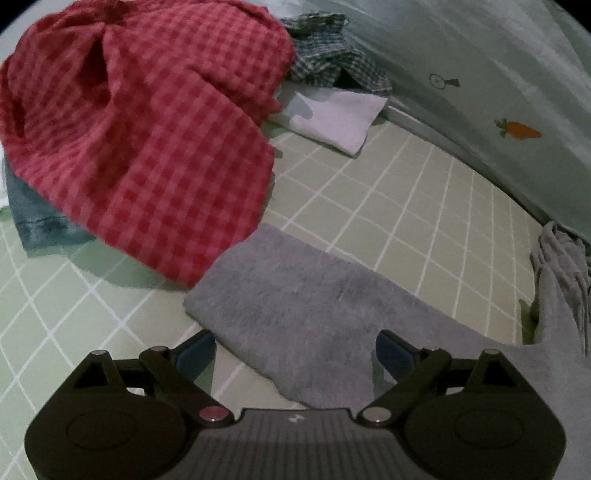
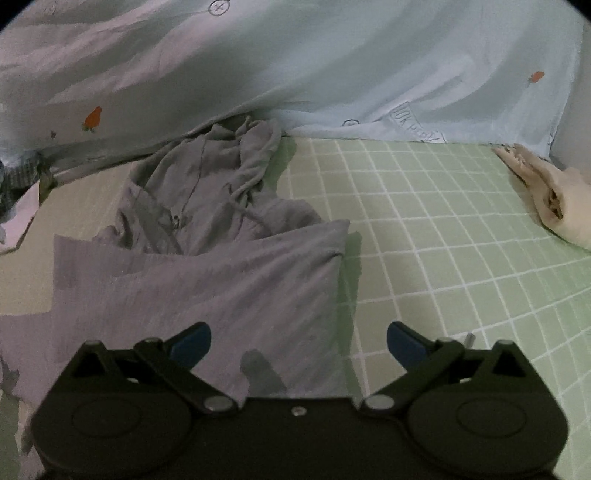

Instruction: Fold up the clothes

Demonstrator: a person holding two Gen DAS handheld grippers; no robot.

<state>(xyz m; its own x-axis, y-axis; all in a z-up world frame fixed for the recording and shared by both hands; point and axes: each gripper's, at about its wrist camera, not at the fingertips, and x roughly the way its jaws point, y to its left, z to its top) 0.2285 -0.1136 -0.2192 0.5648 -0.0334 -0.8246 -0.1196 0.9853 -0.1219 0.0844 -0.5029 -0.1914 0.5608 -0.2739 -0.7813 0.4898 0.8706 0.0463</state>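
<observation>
Both hand-held grippers, left [image 1: 295, 350] and right [image 2: 299, 341], wide open, empty. I regrip hoodie [image 2: 207, 266] edges ahead evenly before next fold.

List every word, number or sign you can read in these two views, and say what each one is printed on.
"OK..." or similar: boxed outline lettering on the pale blue sheet; only partly legible, the rest is blurred.
Circled cross sign on the same sheet; a symbol, no letters.
Small white emblem on the left tool's body; too small to read.
Orange carrot prints carry no text.
No readable numbers anywhere.
</observation>
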